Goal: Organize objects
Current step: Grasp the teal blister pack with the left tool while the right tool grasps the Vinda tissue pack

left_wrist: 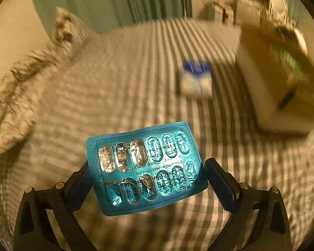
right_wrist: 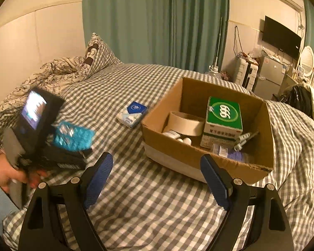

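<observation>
My left gripper (left_wrist: 148,179) is shut on a teal blister pack of pills (left_wrist: 146,167), held above the checked bedspread; several of its pockets are burst. The pack also shows in the right wrist view (right_wrist: 73,136), at the left, in the hand-held left gripper. A blue and white small box (left_wrist: 195,79) lies on the bed ahead; it also shows in the right wrist view (right_wrist: 133,113). The open cardboard box (right_wrist: 261,165) stands to the right and holds a green box (right_wrist: 223,115), a tape roll (right_wrist: 185,123) and small items. My right gripper (right_wrist: 157,179) is open and empty, near the box's front wall.
The bed (right_wrist: 146,198) has a grey checked cover, with a rumpled floral duvet and pillow (right_wrist: 58,73) at the back left. Green curtains (right_wrist: 152,21) hang behind. A TV (right_wrist: 281,35), small fridge (right_wrist: 270,77) and clutter stand at the far right.
</observation>
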